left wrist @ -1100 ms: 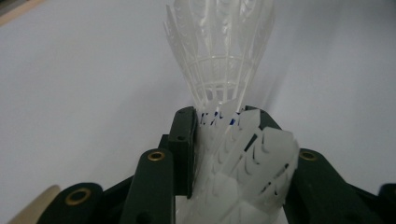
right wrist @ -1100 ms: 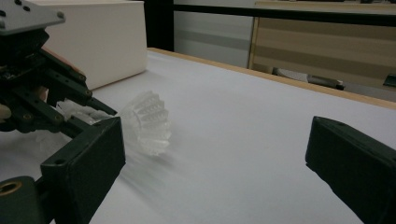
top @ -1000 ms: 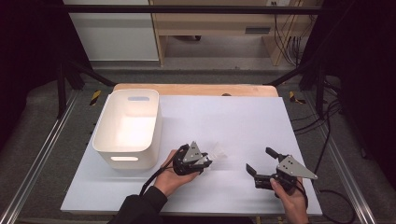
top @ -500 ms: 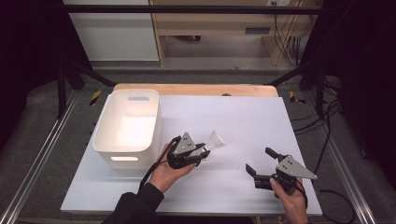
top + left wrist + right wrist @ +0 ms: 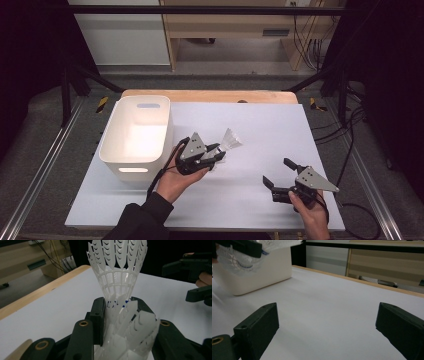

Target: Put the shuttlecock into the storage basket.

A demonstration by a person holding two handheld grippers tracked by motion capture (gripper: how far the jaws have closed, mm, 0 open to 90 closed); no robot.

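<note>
Your left gripper (image 5: 214,154) has its fingers clamped on the white shuttlecocks (image 5: 120,287), lifted off the worktop (image 5: 270,125) beside the white bin (image 5: 137,137), probably their destination, while your right gripper (image 5: 280,172) rests with fingers apart.

Table: white sheet (image 5: 260,125) over a wooden top (image 5: 210,95).
On it: white bin (image 5: 137,135), at the left side.

Bright white tabletop — dark, dim surroundings
</note>
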